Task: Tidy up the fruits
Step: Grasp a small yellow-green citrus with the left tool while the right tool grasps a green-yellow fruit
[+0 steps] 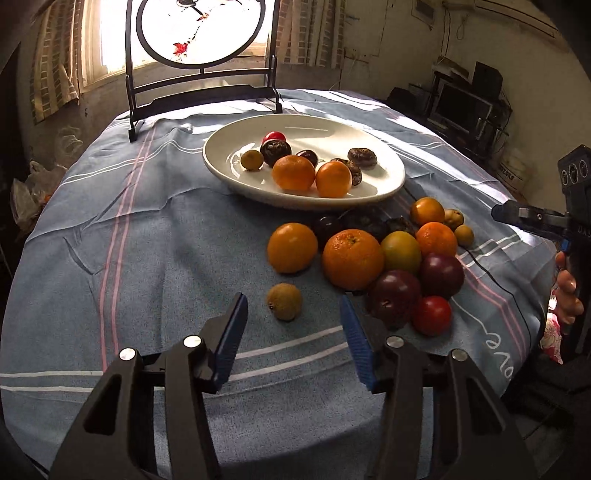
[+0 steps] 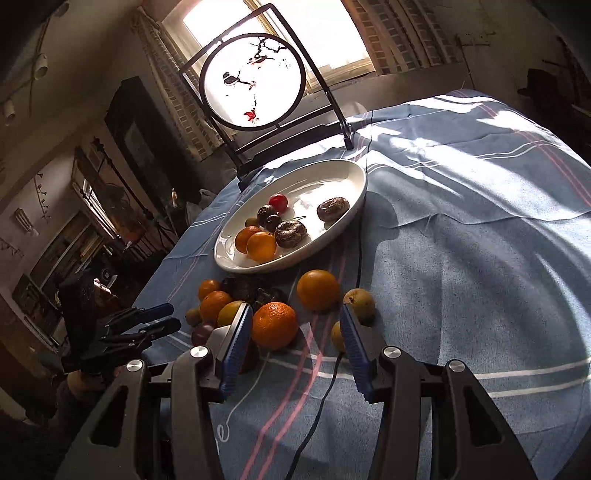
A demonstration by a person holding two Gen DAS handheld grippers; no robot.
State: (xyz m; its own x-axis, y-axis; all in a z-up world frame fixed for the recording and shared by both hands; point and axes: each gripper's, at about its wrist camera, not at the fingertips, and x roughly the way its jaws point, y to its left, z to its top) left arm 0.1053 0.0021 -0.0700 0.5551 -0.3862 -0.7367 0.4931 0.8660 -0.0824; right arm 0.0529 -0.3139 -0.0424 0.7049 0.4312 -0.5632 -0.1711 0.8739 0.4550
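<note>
A white oval plate (image 1: 221, 168) (image 2: 231, 260) on the blue striped cloth holds two oranges, a red tomato and several dark fruits. In front of it lies a pile of loose fruit: a big orange (image 1: 352, 258) (image 2: 275, 325), a second orange (image 1: 291, 247) (image 2: 317, 290), purple passion fruits (image 1: 395, 295) and a red tomato (image 1: 432, 315). A small brown longan (image 1: 284, 301) lies alone, in line with the gap of my open left gripper (image 1: 292, 297) (image 2: 159, 321); its pads are not touching the fruit. My right gripper (image 2: 296, 307) (image 1: 517, 214) stands open around the big orange, gripping nothing.
A round painted screen on a black stand (image 1: 201, 33) (image 2: 255, 81) rises behind the plate. A black cable (image 2: 325, 387) runs across the cloth toward my right gripper. A person's hand (image 1: 569, 291) shows at the right table edge. Cluttered furniture surrounds the table.
</note>
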